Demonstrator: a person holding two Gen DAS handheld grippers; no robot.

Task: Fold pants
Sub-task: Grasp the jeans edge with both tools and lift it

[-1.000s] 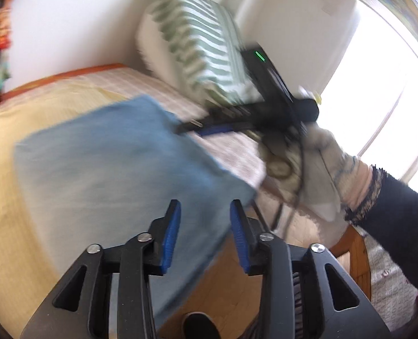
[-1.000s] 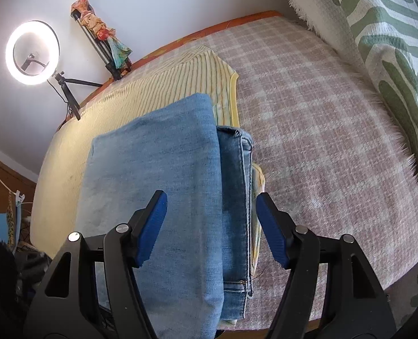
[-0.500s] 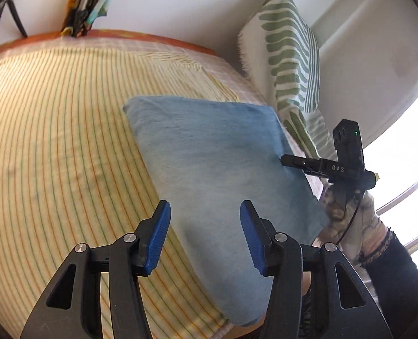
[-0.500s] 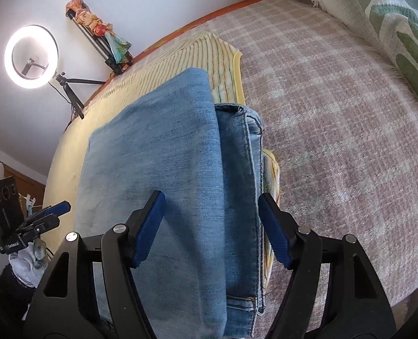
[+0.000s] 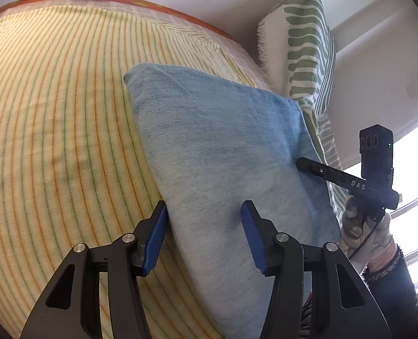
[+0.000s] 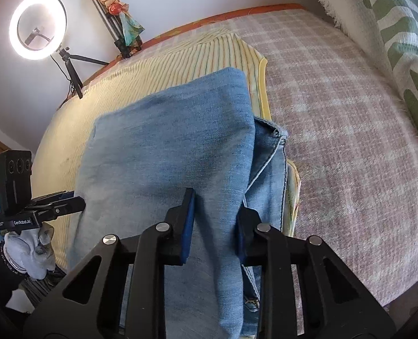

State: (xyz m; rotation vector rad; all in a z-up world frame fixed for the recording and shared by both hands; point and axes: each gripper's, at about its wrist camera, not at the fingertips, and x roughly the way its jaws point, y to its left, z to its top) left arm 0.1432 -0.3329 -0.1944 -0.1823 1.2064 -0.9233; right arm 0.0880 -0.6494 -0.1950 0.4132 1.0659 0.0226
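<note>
Your right hand-held gripper [image 6: 213, 223] is closing, pinching the pants' [image 6: 166, 147] thick, floppy denim fold at its 6 o'clock edge; your left hand-held gripper [image 5: 203, 237] stands apart.

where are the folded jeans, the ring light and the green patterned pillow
folded jeans [image 6: 163, 152], right wrist view, on the top denim layer
ring light [image 6: 38, 25], right wrist view, on its glowing rim's left side
green patterned pillow [image 5: 305, 48], left wrist view, on its front face
</note>
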